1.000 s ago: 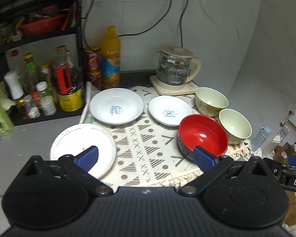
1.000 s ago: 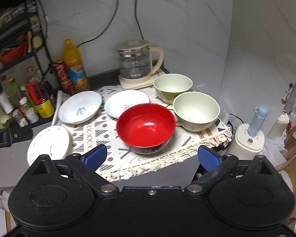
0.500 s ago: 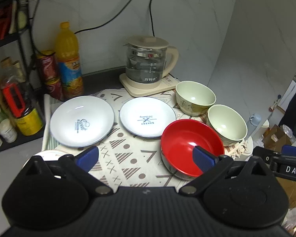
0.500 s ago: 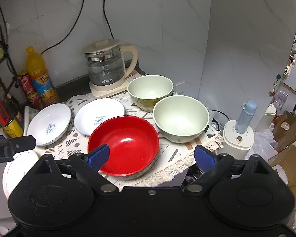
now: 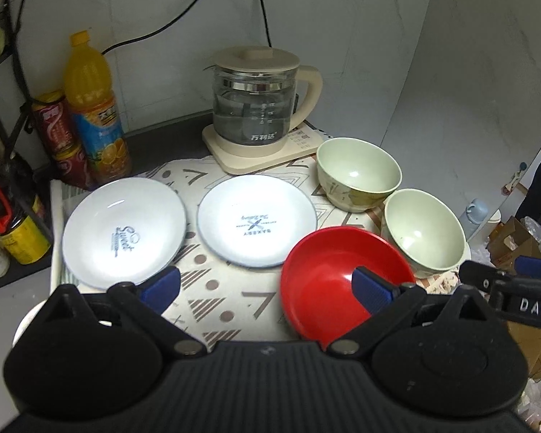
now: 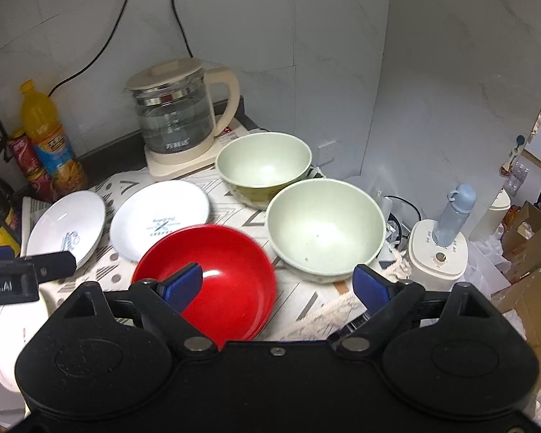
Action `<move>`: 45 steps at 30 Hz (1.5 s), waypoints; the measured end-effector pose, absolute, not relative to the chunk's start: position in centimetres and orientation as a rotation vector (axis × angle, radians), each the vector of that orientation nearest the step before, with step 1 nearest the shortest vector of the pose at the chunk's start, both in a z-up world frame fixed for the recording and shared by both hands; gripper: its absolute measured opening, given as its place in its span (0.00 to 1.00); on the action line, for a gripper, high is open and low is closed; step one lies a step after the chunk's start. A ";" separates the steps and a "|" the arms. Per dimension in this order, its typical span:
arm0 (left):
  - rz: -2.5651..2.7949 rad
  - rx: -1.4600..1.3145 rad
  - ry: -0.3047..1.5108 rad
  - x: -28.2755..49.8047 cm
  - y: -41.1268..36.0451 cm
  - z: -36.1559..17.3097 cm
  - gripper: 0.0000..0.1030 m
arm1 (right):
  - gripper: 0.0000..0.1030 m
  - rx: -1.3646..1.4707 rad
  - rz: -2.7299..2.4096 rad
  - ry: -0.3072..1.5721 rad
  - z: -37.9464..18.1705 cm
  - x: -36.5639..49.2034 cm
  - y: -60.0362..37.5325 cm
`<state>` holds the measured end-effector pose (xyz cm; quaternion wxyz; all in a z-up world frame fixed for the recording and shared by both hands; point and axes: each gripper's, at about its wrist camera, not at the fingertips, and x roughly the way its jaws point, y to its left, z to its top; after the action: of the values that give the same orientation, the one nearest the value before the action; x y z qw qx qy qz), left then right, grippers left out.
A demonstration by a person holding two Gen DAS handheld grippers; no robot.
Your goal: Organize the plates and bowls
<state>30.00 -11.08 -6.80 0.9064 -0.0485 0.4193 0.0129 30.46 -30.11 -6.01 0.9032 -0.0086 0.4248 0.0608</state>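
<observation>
Both grippers hover over the patterned mat [image 5: 212, 288], jaws spread and empty; the right gripper [image 6: 276, 285] is closing, the left gripper [image 5: 267, 285] wide. Red bowl [image 6: 231, 274] sits at the mat's near edge, two green bowls [image 6: 324, 227] just beyond, two white plates [image 5: 256, 216] left of them.

White marble-look walls [image 5: 451, 54], dark shelf rack [image 5: 3, 72] left.

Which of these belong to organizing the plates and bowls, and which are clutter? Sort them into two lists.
Part of the job:
- red bowl
- near green bowl
- far green bowl
- plate with the crossed logo
- plate with the script logo
- plain white plate

Just lying about:
- glass kettle
- orange juice bottle
- red cans
- blue water bottle
</observation>
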 end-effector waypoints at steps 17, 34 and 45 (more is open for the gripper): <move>-0.055 -0.106 0.922 37.8 -20.5 -8.9 0.90 | 0.64 0.024 0.094 0.942 -9.0 37.9 -39.0; -0.142 -0.087 1.053 46.6 -25.6 -14.1 0.59 | 0.37 0.108 0.198 1.111 -15.7 42.9 -41.9; -0.162 -0.071 1.148 50.3 -26.7 -17.8 0.40 | 0.21 0.099 0.185 1.163 -17.7 44.9 -42.2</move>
<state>50.29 -26.72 -17.82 0.8360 -0.0336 0.5423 -0.0766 44.92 -42.21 -17.71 0.8304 0.0465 0.5484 0.0874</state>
